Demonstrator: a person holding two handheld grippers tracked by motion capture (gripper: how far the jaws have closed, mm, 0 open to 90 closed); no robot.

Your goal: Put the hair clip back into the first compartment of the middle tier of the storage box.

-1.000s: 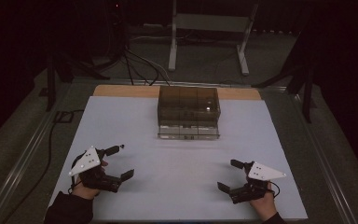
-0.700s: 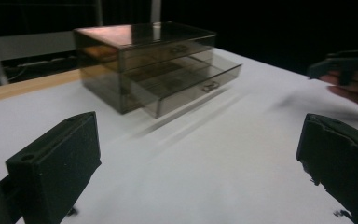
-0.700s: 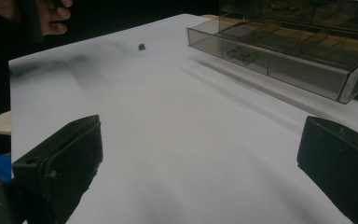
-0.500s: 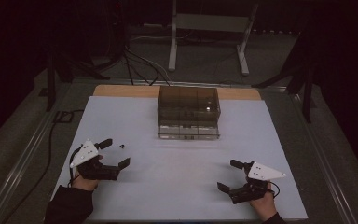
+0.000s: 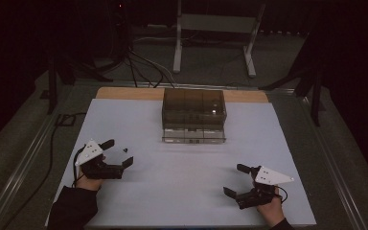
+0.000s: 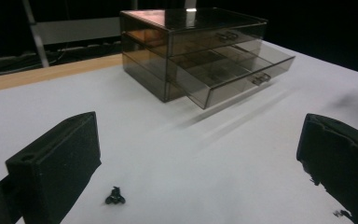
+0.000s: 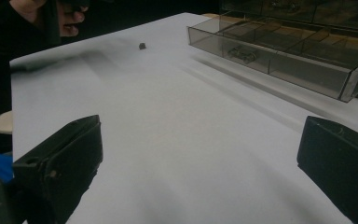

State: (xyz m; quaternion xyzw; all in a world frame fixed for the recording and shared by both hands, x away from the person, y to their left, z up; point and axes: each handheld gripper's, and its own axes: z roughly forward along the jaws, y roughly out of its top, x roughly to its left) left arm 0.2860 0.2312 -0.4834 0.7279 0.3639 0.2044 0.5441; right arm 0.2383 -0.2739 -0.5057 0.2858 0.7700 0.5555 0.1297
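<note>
A smoky clear drawer cabinet (image 5: 194, 104) stands at the back middle of the white table top (image 5: 182, 191), its bottom drawer (image 5: 194, 135) pulled out. My left gripper (image 5: 120, 152) is open at the left, low over the table. In the left gripper view a tiny black part (image 6: 115, 196) lies on the table between the spread jaws, close to the left one, with the cabinet (image 6: 191, 32) beyond. My right gripper (image 5: 233, 179) is open at the front right with nothing in it. The right gripper view has the open drawer (image 7: 279, 58) holding a small part (image 7: 240, 53), and the tiny black part (image 7: 142, 45) farther off.
A wooden strip (image 5: 124, 93) runs along the table's back edge. Beyond it, on the dark floor, are a metal stand (image 5: 211, 43) and cables (image 5: 139, 62). A cable (image 5: 52, 139) runs down the table's left side.
My left gripper has moved forward and a little right, bringing its jaws around the tiny black part. The right gripper has stayed where it was.
</note>
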